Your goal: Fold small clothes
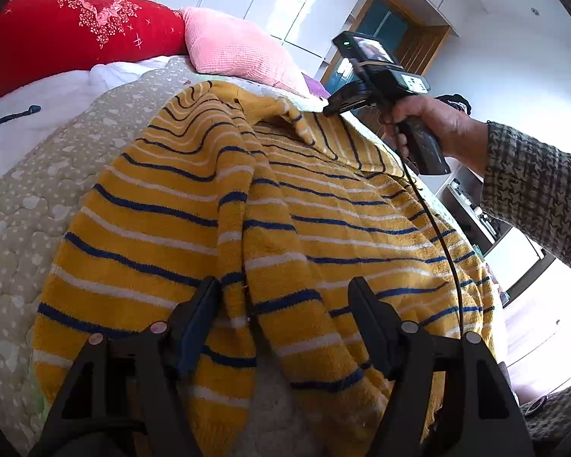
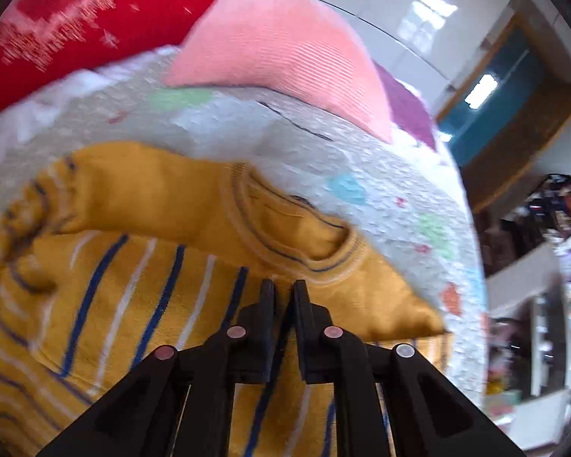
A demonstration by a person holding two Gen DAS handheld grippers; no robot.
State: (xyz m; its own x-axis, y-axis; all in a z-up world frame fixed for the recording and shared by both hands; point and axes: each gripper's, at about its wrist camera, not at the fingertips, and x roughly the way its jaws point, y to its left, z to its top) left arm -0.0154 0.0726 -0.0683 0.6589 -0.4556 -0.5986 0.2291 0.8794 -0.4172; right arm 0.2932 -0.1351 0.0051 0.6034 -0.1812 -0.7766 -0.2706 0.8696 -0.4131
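- Left wrist view: the mustard-yellow knitted sweater with blue and white stripes (image 1: 285, 209) lies spread on the pale quilted bedspread (image 1: 38, 198), one side already laid over the middle.
- The left gripper (image 1: 285, 293) hovers low over the hem, jaws spread, gripping nothing; probably ready to pinch the fold.
- The right gripper (image 2: 283, 285), its jaws nearly pressed together, sits just below the collar; whether it pinches cloth I cannot tell.
- The person's hand (image 1: 437, 122) aims it there, likely to anchor the top.
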